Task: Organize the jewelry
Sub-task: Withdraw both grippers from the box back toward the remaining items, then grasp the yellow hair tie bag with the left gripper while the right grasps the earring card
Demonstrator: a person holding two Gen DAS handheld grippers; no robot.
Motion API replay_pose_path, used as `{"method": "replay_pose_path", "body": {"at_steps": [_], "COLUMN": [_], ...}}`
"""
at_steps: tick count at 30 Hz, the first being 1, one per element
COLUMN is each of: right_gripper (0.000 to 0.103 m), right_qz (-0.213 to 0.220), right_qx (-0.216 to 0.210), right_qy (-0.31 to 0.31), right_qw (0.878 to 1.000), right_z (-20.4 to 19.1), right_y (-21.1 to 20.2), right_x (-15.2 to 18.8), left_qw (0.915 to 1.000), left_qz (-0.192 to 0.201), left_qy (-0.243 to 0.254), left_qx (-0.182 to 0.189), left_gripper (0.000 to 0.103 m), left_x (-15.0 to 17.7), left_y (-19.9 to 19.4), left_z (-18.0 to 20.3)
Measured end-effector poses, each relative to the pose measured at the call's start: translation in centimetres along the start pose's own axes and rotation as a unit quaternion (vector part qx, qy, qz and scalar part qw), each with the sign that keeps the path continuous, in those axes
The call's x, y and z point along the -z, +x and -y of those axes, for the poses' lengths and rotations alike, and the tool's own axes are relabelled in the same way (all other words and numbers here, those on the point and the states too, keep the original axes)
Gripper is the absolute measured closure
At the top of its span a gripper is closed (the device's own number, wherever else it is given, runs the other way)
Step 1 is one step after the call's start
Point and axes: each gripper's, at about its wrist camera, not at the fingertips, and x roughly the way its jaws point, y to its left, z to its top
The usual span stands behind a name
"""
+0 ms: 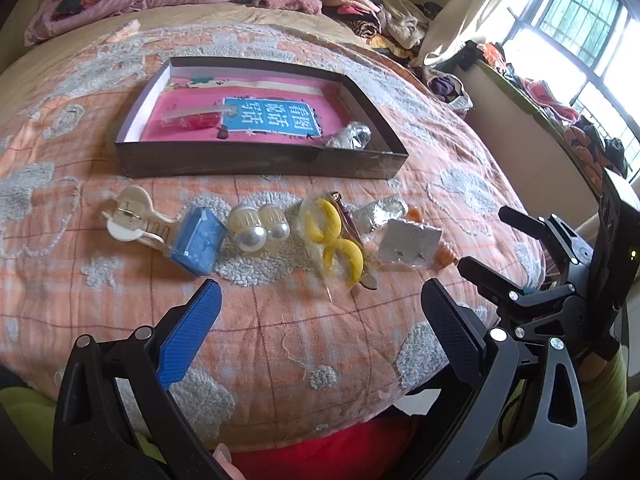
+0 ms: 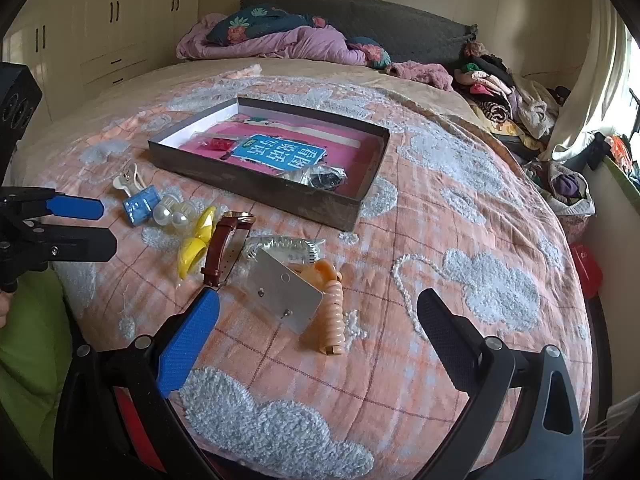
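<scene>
A dark shallow box (image 1: pixel 260 160) (image 2: pixel 256 188) with a pink book inside lies on the bed; a red bagged item (image 1: pixel 196 120) and a clear bagged piece (image 1: pixel 350 136) (image 2: pixel 320 178) lie in it. In front of it lies a row: cream hair claw (image 1: pixel 132 220), blue packet (image 1: pixel 198 246) (image 2: pixel 140 206), pearl earrings (image 1: pixel 260 228) (image 2: pixel 176 212), yellow hoops (image 1: pixel 336 240) (image 2: pixel 196 240), brown watch (image 2: pixel 224 248), silver earring card (image 1: pixel 408 242) (image 2: pixel 286 296), orange coil clip (image 2: pixel 332 312). My left gripper (image 1: pixel 320 312) (image 2: pixel 104 224) is open and empty before the row. My right gripper (image 2: pixel 320 320) (image 1: pixel 480 236) is open and empty over the card.
The bed has an orange quilt (image 2: pixel 440 240) with fluffy grey clouds. Crumpled purple bedding (image 2: pixel 280 44) and a pile of clothes (image 2: pixel 504 96) lie at the head and far right. A window (image 1: pixel 580 28) is on the right.
</scene>
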Motion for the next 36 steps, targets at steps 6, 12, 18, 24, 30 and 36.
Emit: {"method": "replay_pose_path", "body": {"at_steps": [6,12,18,24,30,36], "right_gripper": [0.004,0.004,0.004,0.004,0.004,0.004], "right_qz": [-0.017,-0.024,-0.030,-0.031,-0.034,-0.044], "right_qx": [0.014,0.019,0.031,0.036,0.027,0.036], "right_qy": [-0.009,-0.002,-0.012,-0.031,-0.070,-0.131], "right_qw": [1.000,1.000,0.999,0.998,0.997,0.990], "right_z": [0.1,0.9,1.0,0.6,-0.7,-2.9], "right_y": [1.5,2.2,2.8,3.5,4.8,6.5], "right_x": [0.5,0.8,1.0,0.9,0.2,0.0], "left_qw": [0.9995,0.9990,0.9988,0.9992,0.9989,0.9989], "left_qz": [-0.027,-0.033,-0.037,-0.032,-0.024,-0.013], "left_qy": [0.014,0.030,0.033,0.022,0.016,-0.005], "left_qx": [0.003,0.000,0.004,0.012,0.038,0.044], "left_gripper": [0.010,0.023,0.034,0.051,0.064,0.066], "left_x": [0.8,0.6,0.1,-0.6,-0.6,-0.5], "left_y": [2.3,3.9,5.5,6.5,6.5,5.4], "left_z": [0.4,0.9,1.1,0.8,0.3,-0.8]}}
